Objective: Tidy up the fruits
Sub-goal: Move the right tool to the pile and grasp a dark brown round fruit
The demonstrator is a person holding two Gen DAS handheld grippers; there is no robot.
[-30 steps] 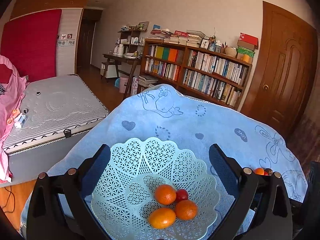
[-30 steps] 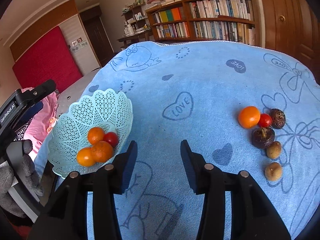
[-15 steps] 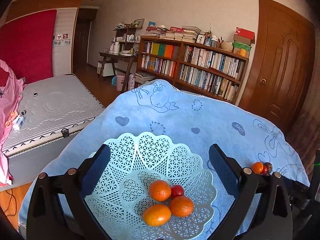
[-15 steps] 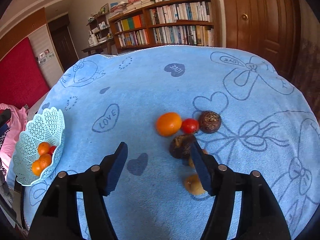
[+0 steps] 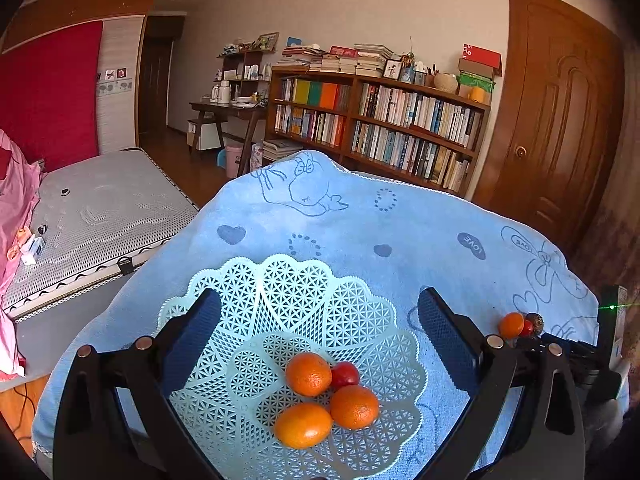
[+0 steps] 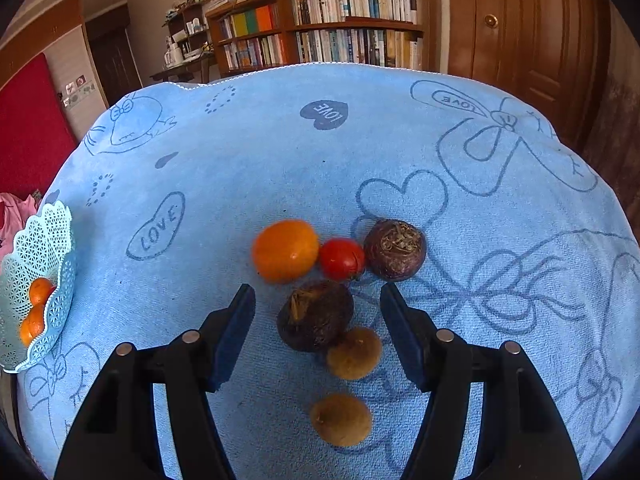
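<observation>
Left wrist view. Left gripper (image 5: 318, 334) spread wide, holding nothing, poised over the pale green lattice basket (image 5: 360, 304). Basket sits on the blue towel (image 5: 400, 224) covering the counter, close to the towel's near-left edge. In the basket: three oranges (image 5: 308, 373) and one small red fruit (image 5: 345, 374), clustered at about 5 o'clock of its centre; the rest of the bowl floor is bare. Beyond the basket from 11 to 2 o'clock, open towel up to the far edge. Off the counter at 9 o'clock lies a bed (image 5: 100, 208); at 12 o'clock a bookshelf (image 5: 380, 120); at 2 o'clock a wooden door (image 5: 560, 112). At 3 o'clock, a small part of the loose fruit group shows, partly hidden by the gripper finger.

Right wrist view. Right gripper (image 6: 318, 304) also spread, empty. Between its fingers lies a dark purple fruit (image 6: 315, 314), touching neither pad. A brown fruit (image 6: 354, 353) touches it at 5 o'clock; a second brown fruit (image 6: 341, 419) lies apart, nearer the camera. Just ahead, in a row: loose orange (image 6: 285, 250), red tomato (image 6: 342, 259), a second dark fruit (image 6: 395, 249), each touching or nearly touching its neighbour. Wide bare towel all round the group. Only this view shows the full loose group; the basket appears here at 9 o'clock, well apart, at the towel's left edge.
</observation>
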